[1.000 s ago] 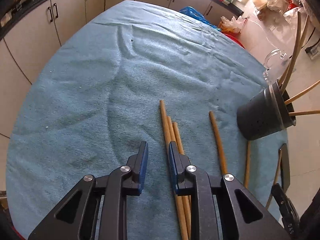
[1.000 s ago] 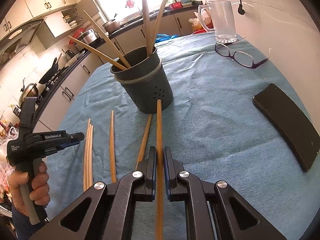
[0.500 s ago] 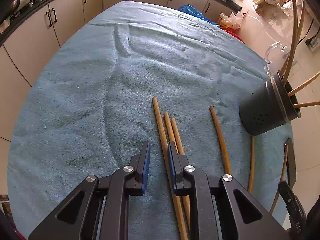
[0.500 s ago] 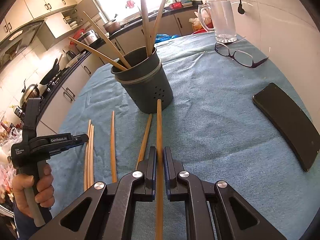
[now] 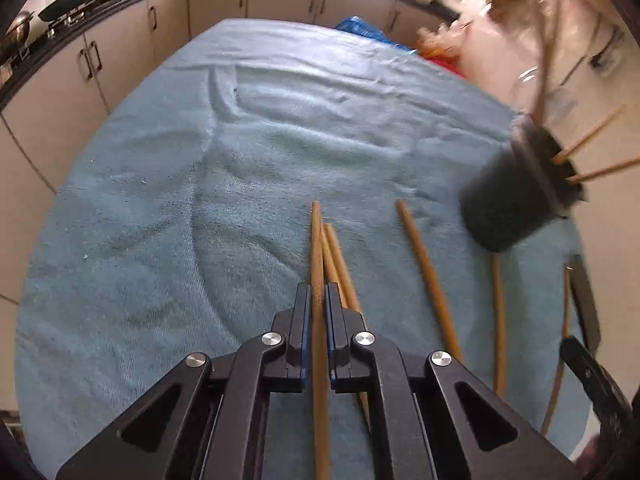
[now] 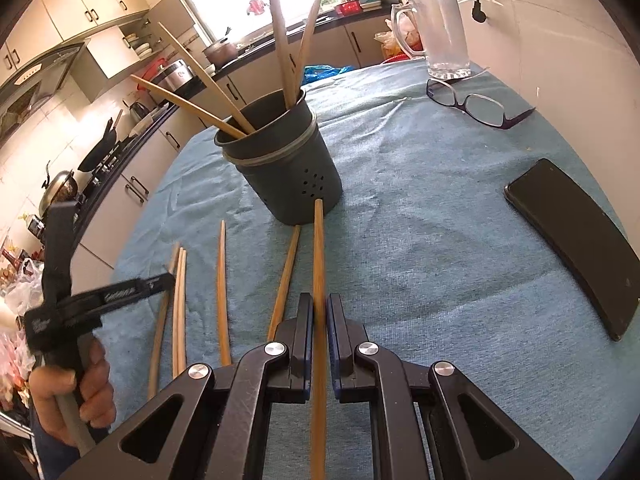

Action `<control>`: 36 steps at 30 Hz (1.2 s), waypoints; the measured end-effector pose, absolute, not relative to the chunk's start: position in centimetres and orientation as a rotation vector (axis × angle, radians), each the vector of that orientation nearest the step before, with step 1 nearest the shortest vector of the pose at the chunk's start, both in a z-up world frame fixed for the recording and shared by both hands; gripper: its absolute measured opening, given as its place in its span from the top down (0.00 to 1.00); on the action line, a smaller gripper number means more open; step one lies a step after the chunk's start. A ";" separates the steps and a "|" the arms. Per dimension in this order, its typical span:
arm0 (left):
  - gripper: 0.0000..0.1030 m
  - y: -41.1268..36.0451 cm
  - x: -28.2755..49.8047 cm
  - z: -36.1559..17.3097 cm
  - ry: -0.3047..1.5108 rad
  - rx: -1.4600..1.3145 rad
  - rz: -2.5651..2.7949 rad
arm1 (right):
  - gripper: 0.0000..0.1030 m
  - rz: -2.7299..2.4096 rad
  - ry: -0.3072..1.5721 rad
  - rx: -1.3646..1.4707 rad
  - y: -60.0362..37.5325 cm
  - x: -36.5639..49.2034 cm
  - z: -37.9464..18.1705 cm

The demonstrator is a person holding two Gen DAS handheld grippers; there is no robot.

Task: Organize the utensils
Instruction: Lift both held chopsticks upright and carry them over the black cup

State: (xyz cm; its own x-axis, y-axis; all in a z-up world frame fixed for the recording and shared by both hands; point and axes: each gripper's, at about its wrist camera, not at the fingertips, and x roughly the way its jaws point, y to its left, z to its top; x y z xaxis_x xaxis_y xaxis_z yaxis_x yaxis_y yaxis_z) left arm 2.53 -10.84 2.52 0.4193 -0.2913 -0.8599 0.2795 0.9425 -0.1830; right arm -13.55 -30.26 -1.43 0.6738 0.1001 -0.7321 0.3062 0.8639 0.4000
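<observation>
Chopsticks lie scattered on the blue towel (image 6: 420, 240) near the dark utensil holder (image 6: 288, 176), which stands upright on the cloth with four sticks already leaning out of it. Our left gripper (image 5: 318, 304) is clamped on one chopstick (image 5: 317, 248), beside two loose ones (image 5: 338, 264) that lie away from the holder. Another loose stick (image 5: 424, 276) rests between that pair and the holder. Our right gripper (image 6: 319, 320) pinches a second chopstick (image 6: 319, 256), its far tip just short of the holder's base. One more stick (image 6: 286, 276) lies just beside it, pointing at the holder. Beyond the holder stand a glass mug (image 6: 444, 36) and spectacles (image 6: 476, 104); a black phone (image 6: 580, 240) lies to its right.
</observation>
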 end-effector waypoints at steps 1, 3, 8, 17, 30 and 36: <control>0.94 -10.6 2.0 3.0 1.056 -0.016 -0.364 | 0.93 -0.120 0.827 0.530 -30.3 -13.6 -1.3; 0.94 -10.0 1.0 4.3 1.006 -0.043 -0.389 | 0.93 -0.115 0.809 0.529 -30.2 -13.9 -0.8; 0.94 -8.8 -1.0 7.9 0.911 -0.090 -0.438 | 0.93 -0.087 0.733 0.516 -29.7 -14.7 1.2; 0.94 -7.5 -4.8 13.1 0.786 -0.121 -0.500 | 0.93 -0.034 0.580 0.494 -28.4 -16.9 5.0; 0.94 -7.3 -7.0 16.0 0.713 -0.128 -0.542 | 0.93 -0.009 0.488 0.487 -28.0 -18.4 7.1; 0.94 -7.4 -7.3 16.2 0.708 -0.130 -0.551 | 0.93 -0.011 0.466 0.487 -28.1 -18.8 7.6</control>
State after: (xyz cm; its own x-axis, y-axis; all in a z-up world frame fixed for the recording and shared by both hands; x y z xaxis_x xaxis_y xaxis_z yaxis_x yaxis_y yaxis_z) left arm -7.26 -7.42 16.19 0.6246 -0.5214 -0.5815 0.4357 0.8505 -0.2946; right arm -18.82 -28.12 7.64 0.8954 0.0986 -0.4341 0.1198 0.8858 0.4484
